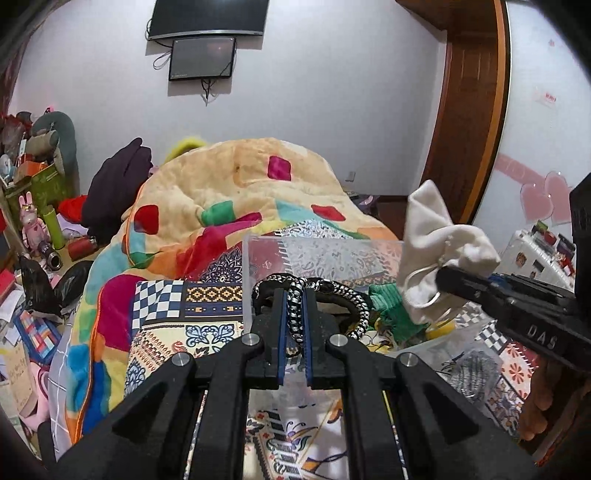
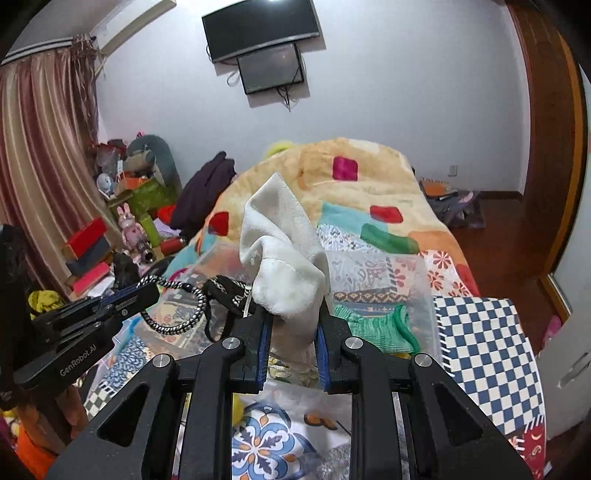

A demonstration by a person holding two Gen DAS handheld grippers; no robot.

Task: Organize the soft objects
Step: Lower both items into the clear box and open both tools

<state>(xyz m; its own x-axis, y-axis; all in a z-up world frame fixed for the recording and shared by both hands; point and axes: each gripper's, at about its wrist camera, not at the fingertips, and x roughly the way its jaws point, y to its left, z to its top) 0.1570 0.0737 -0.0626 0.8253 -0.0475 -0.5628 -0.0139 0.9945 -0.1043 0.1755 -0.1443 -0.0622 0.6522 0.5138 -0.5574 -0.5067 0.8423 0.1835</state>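
The left gripper [image 1: 295, 310] pinches a limp braided cord [image 1: 347, 295], the right gripper [image 2: 291, 332] a light, floppy white pouch [image 2: 284, 254], best gripped by its bunched middle.

This was a lived-in home bedroom. A bed [image 2: 480, 350] under a patchwork cover carried a heaped fleece blanket [image 2: 332, 192] with coloured squares. Two dark screens [image 2: 266, 33] hung on the white wall, and a striped curtain [image 2: 40, 147] draped the left side. Beside the bed a cluttered corner held boxes [image 2: 86, 243], a pink rabbit figure [image 2: 131, 225] and plush toys. A wooden door frame [image 1: 476, 110] and pink heart stickers [image 1: 546, 199] stood on the right
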